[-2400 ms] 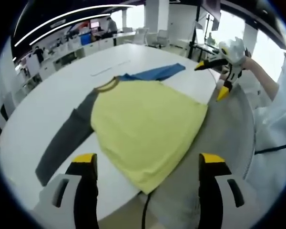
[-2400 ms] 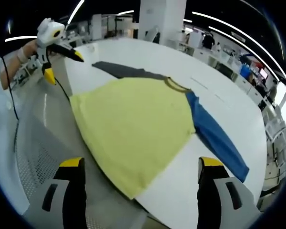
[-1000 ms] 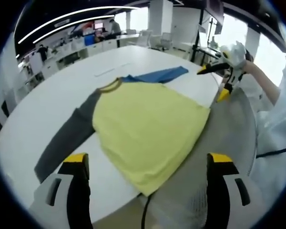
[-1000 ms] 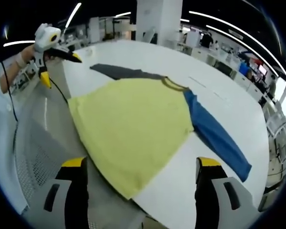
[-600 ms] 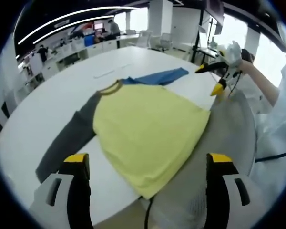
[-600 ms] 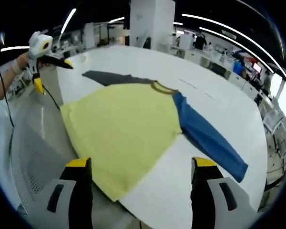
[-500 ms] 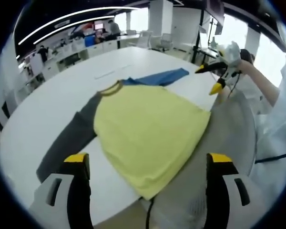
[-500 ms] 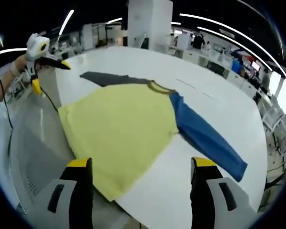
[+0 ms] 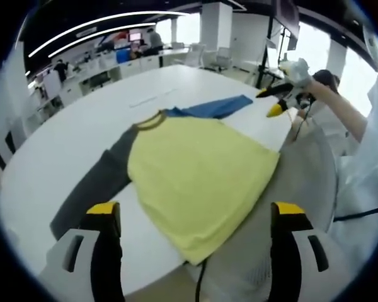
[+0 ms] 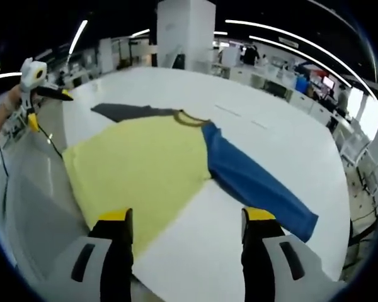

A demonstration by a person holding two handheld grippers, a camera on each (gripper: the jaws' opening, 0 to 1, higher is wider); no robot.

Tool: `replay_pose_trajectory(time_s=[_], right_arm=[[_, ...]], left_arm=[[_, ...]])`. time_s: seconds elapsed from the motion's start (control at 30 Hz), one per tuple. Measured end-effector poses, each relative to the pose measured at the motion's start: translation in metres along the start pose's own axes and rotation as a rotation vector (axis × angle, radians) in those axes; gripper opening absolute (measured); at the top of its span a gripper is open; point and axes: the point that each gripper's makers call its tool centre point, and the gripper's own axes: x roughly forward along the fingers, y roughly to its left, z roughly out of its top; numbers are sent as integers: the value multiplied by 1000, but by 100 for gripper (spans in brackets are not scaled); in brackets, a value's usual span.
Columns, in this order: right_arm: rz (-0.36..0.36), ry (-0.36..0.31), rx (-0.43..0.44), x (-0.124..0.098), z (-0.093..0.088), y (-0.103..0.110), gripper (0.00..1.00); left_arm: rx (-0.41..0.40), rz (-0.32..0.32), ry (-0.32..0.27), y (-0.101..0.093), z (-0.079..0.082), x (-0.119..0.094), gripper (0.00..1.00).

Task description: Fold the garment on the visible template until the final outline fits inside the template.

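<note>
A long-sleeved shirt lies flat on the white table (image 9: 63, 132), with a yellow body (image 9: 195, 173), a grey sleeve (image 9: 97, 185) and a blue sleeve (image 9: 214, 107). Its hem corner (image 9: 198, 251) reaches over the table's near edge. In the right gripper view the yellow body (image 10: 138, 167) is at centre left, the blue sleeve (image 10: 252, 182) runs right and the grey sleeve (image 10: 123, 112) lies far left. My left gripper (image 9: 196, 214) is open above the hem, holding nothing. My right gripper (image 10: 188, 217) is open above the table near the blue sleeve, also seen as the right gripper (image 9: 278, 99), held in a hand off the table's edge. The left gripper (image 10: 41, 91) hangs at the far left.
Faint line marks (image 9: 150, 97) cross the table beyond the shirt. A person's sleeve and white clothing (image 9: 365, 157) fill the right side. Grey floor (image 9: 302, 176) lies past the table edge. Desks, chairs and a white pillar (image 10: 183, 34) stand in the background.
The right gripper has shifted toward the blue sleeve side and its jaws have drawn a little closer together. The left gripper holds roughly its place. The shirt has not moved.
</note>
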Motion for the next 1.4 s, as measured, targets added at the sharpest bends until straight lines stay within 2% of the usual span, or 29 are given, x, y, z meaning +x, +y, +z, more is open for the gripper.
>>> replay_pose_trajectory(time_s=[0.3, 0.63, 0.9, 1.1, 1.3, 1.4], right_arm=[[-49, -13, 8, 1, 3, -31, 59], [-111, 8, 35, 2, -12, -67, 50], [-143, 21, 66, 5, -26, -101, 47], [-171, 38, 93, 5, -34, -110, 47], [-204, 34, 144, 9, -47, -154, 47], [-119, -27, 241, 15, -44, -154, 49]], left_arm=[[-25, -1, -8, -2, -1, -2, 93], [-32, 32, -26, 1, 4, -4, 91], [-31, 32, -24, 0, 7, -4, 89], [-34, 27, -19, -3, 6, -3, 88], [-39, 36, -13, -1, 4, -5, 88], [-43, 36, -10, -1, 4, -5, 87]])
